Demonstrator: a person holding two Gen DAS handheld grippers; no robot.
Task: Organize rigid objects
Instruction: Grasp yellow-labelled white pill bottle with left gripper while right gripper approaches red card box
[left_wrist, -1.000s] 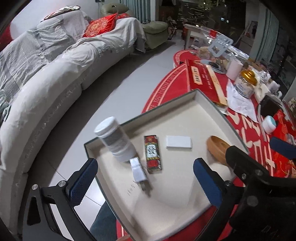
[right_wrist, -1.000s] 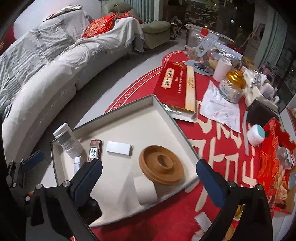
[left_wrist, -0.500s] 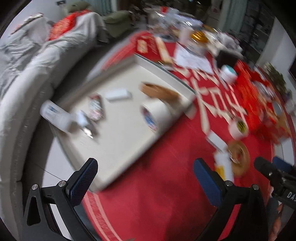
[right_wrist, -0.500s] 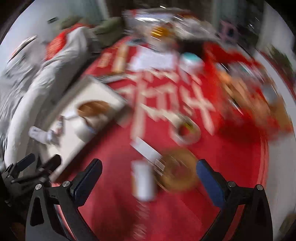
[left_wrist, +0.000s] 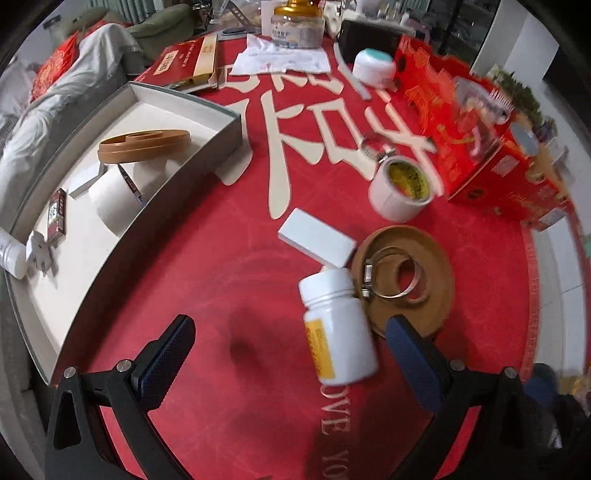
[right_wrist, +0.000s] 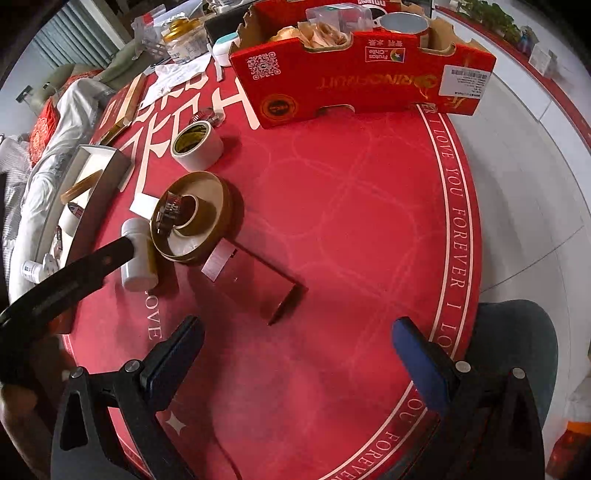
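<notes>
Both tools released above the red-clothed round bench (right_wrist: 351, 221).
Left tool (left_wrist: 291, 354) spread around a lying white plastic pill bottle (left_wrist: 338, 328); right tool (right_wrist: 295, 354) empty, well right of it.

Right gripper spread wide above a red tabletop

The right gripper (right_wrist: 295, 354) hangs empty over the tabletop (right_wrist: 351, 221), jaws wide apart. Ahead lies a dark red box (right_wrist: 258, 284); beyond it a brown ring (right_wrist: 194, 218) touches a white bottle (right_wrist: 138, 258) lying on its side. A tape roll (right_wrist: 197, 146) sits farther back, a tray (right_wrist: 107, 177) at left.
</notes>
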